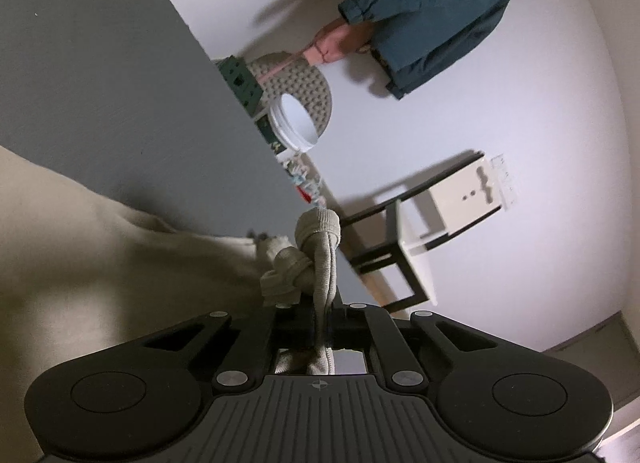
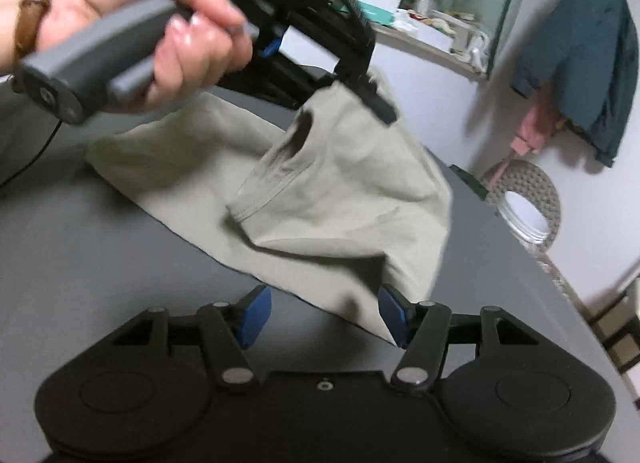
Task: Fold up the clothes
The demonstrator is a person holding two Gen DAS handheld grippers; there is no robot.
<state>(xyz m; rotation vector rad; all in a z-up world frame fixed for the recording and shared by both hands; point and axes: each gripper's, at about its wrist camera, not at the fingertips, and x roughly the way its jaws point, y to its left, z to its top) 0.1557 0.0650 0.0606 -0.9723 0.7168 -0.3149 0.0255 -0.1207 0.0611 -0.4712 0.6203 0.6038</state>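
A beige T-shirt [image 2: 332, 199] lies partly on the grey table [image 2: 100, 263], its right part lifted. My left gripper [image 1: 322, 327] is shut on a bunched ribbed edge of the T-shirt [image 1: 316, 259], which passes between its fingers. In the right wrist view a hand [image 2: 132, 23] holds that left gripper [image 2: 372, 99] tilted above the table, with the cloth hanging from its tip. My right gripper [image 2: 326, 315] stands open low over the table; its blue pads [image 2: 256, 315] flank the shirt's near hem without closing on it. A short sleeve [image 2: 276, 183] sags in the middle.
The table edge [image 2: 520, 263] runs along the right. Beyond it are a round cushioned stool [image 2: 528, 191] with a white tub, a dark jacket [image 2: 580, 71] hung on the wall, a cluttered shelf [image 2: 420, 23], and a small white side table [image 1: 440, 215].
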